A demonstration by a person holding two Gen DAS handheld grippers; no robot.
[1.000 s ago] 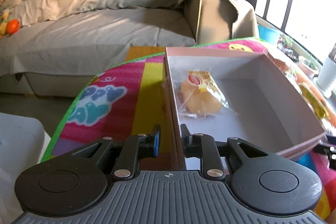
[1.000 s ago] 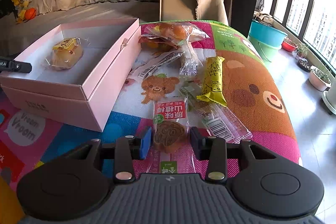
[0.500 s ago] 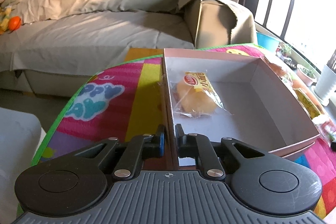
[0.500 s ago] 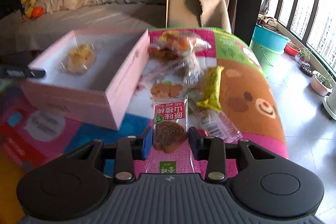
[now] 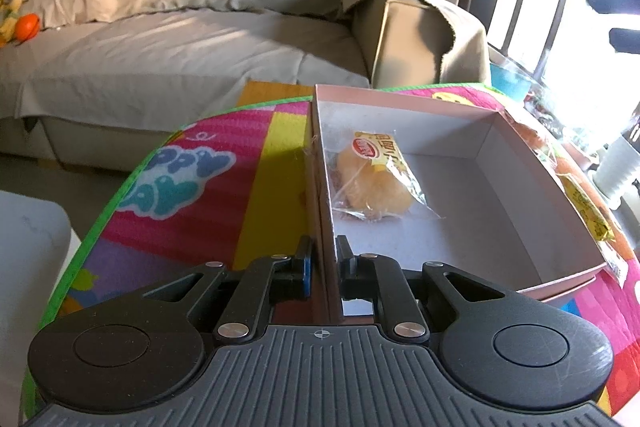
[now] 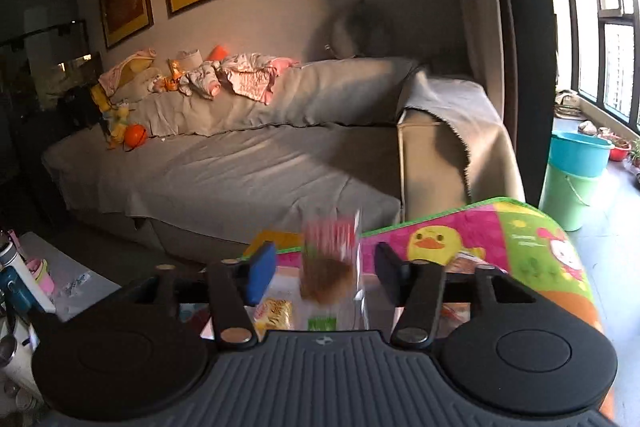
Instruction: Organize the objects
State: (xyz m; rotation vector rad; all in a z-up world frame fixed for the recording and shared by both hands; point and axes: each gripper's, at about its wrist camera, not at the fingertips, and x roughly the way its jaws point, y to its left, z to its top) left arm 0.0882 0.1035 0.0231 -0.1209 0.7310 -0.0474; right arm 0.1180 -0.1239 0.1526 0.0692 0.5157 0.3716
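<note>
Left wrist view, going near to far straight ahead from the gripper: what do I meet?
left gripper, shut on the near wall of the pink box → yellow snack packet inside the box → box's far wall → play mat edge → grey sofa.

A bench under a bright cartoon-printed play mat (image 5: 208, 187) carries an open pink cardboard box (image 5: 532, 187), with wrapped snacks (image 5: 592, 215) lying beside it.

A: The box (image 5: 400, 103) is pale pink, white inside; the mat (image 5: 192, 187) has pink stripes, yellow and green edging.

B: The blurred packet (image 6: 330, 267) looks red-topped, brown below, perhaps.
</note>
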